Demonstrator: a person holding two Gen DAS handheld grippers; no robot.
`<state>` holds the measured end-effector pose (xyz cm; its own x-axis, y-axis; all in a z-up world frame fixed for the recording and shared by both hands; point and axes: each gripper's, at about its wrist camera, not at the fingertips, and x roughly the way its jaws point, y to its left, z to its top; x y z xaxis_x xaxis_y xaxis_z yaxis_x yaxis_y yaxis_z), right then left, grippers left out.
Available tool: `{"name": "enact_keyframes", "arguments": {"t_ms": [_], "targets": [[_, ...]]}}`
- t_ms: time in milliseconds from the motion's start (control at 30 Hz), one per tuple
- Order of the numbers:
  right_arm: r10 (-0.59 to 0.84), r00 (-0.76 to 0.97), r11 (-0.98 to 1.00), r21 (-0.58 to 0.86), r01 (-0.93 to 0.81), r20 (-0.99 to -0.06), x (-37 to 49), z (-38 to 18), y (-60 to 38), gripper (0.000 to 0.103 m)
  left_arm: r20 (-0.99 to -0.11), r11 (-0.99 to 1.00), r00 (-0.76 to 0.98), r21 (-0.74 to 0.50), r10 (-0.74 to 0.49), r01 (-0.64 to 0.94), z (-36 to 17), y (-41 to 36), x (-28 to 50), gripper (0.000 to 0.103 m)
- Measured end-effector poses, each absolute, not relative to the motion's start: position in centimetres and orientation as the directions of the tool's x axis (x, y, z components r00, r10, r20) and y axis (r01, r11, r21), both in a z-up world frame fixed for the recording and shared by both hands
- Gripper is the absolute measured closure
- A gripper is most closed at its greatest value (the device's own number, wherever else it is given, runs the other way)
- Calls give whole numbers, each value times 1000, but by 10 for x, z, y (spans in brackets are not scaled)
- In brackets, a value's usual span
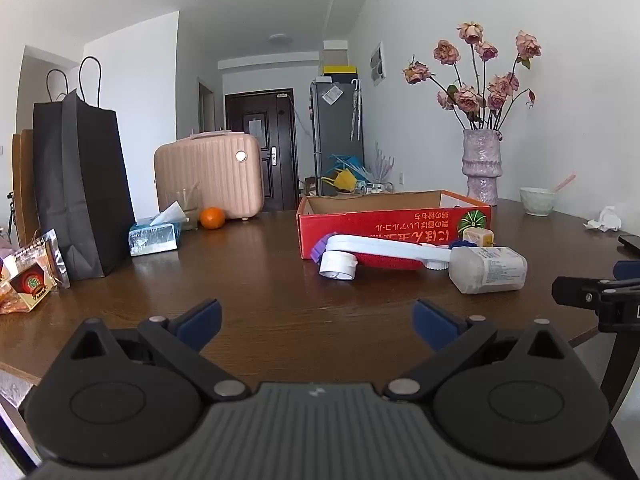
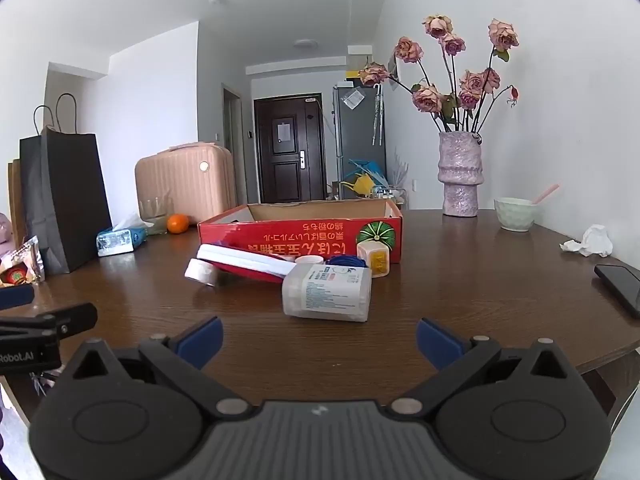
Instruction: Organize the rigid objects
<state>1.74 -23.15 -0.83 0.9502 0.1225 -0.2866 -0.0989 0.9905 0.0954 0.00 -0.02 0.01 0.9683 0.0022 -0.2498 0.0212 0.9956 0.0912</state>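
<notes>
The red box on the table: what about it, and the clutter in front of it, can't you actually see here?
- Red box floor: both views, hidden by its own front wall.
- Blue thing: right view, mostly behind the plastic bottle.
- Bottle label: both views, print too small.
- Phone: right view, cut off by the edge.

both wrist views face the red box (image 1: 394, 222) low across the table (image 1: 260, 280).
</notes>
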Motion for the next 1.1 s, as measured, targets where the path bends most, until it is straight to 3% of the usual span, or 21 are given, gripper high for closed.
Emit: {"name": "enact_keyframes", "arguments": {"t_ms": [100,133,1100], "targets": [[125,951,990,95,-102,-284,15,-8,-230,0,-252,995,968,95,-3,27,0,-3,-2,0],[126,951,990,92,-104,-283,14,-8,-228,0,-272,999,962,42,-12,24,1,3,1,0],[117,946,991,96,-91,-301,20,-6,-232,0,-259,996,966,79,-21,43,4,-4,2,0]]}}
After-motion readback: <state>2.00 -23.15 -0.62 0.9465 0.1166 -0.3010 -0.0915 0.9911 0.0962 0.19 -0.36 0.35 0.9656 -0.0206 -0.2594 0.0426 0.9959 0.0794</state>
